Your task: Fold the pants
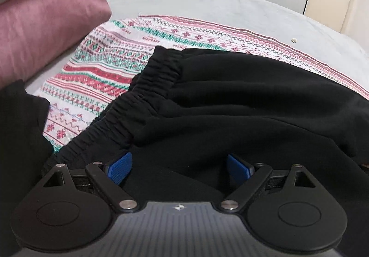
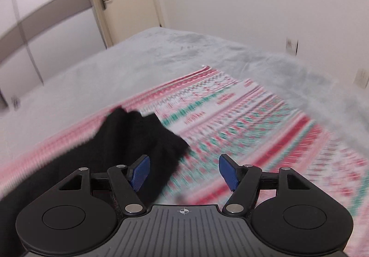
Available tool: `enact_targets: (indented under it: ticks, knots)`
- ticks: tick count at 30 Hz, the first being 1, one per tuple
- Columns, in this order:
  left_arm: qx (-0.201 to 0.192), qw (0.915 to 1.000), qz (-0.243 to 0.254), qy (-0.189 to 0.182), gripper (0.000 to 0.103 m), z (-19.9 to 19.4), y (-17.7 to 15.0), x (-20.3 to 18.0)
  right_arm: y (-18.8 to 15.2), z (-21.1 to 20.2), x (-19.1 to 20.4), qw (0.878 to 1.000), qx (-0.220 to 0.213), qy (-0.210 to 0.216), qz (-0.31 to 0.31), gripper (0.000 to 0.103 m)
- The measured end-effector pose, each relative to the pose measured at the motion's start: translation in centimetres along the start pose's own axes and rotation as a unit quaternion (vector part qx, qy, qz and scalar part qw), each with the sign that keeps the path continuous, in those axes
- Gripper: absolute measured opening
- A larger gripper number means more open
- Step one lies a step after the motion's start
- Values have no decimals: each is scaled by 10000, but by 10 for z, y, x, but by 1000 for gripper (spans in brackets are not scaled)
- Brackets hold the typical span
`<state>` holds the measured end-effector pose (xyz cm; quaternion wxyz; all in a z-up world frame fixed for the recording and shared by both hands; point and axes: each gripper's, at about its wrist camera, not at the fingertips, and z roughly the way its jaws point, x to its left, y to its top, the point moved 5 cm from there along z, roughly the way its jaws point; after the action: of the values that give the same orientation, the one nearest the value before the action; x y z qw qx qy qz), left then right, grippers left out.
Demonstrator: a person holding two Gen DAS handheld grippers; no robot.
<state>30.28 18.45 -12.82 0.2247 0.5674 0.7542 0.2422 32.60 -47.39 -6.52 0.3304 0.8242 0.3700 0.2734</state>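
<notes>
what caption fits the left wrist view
Open left tongs over black pants, elastic waistband on a patterned cloth.

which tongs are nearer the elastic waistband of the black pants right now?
Left. The left tongs hang open right beside the waistband. The right tongs are open by the pants' other end, with no waistband in their view.

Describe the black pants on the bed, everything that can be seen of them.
The black pants are soft, matte, fleece-like fabric with a gathered elastic waistband. They lie crumpled in broad folds on a white, red and green patterned cloth spread over the grey bed cover. In the right wrist view one end lies on the same cloth, blurred. Both the left gripper and the right gripper are open above them, gripping nothing.
</notes>
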Motion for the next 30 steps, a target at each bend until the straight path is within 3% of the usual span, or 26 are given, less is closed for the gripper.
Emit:
enact_targets:
  ticks: [2,4,5,6,9,11,13,14,16,18,21,22,23,25,27,30]
  knots:
    - [-15,10000,52,10,96,-1,-1,-3,9,23,11,9998,122,166,19,67]
    - [-19,9998,179,50,97,1,-2,-5,13,46,22,9995,211,-7,-233,63]
    - [-20,9997,237,70,97,2,-2,-6,13,56,26,9991,227,-122,-349,51]
    - [-21,9995,287,86,97,4,-3,-7,10,67,28,9981,292,-207,-498,29]
    - [-19,9992,374,110,97,6,-4,-7,0,77,37,9859,401,-673,-1481,14]
    - [-16,9991,401,114,97,7,-4,-6,6,63,41,9729,180,-1014,-2071,11]
    - [3,9990,420,118,97,7,-4,-6,21,37,40,9574,-323,-1458,-2474,11]
    - [6,9990,420,119,97,8,-4,-6,30,23,36,9544,-526,-1591,-2470,11]
    - [9,9990,427,126,97,8,-4,-6,43,5,19,9634,-610,-1563,-2090,11]
    - [7,9989,457,127,98,9,-5,-6,39,9,5,9691,-397,-1528,-1896,11]
    - [35,9991,431,35,99,10,-4,-4,-2,50,-11,9548,449,-1790,-2329,17]
    - [59,9992,405,-36,100,11,-4,-2,-15,58,-16,9551,537,-1784,-2302,19]
    - [75,9992,389,-98,101,11,-3,-1,-20,54,-18,9581,267,-1729,-2267,21]
    - [49,9994,280,-208,101,9,1,2,-21,47,-22,9628,173,-1709,-2086,30]
    - [-60,9993,207,-310,101,3,6,5,-15,40,-26,9624,158,-1745,-2076,60]
    - [-343,9982,224,-441,101,-14,18,9,-1,24,-29,9665,4,-1638,-1978,69]
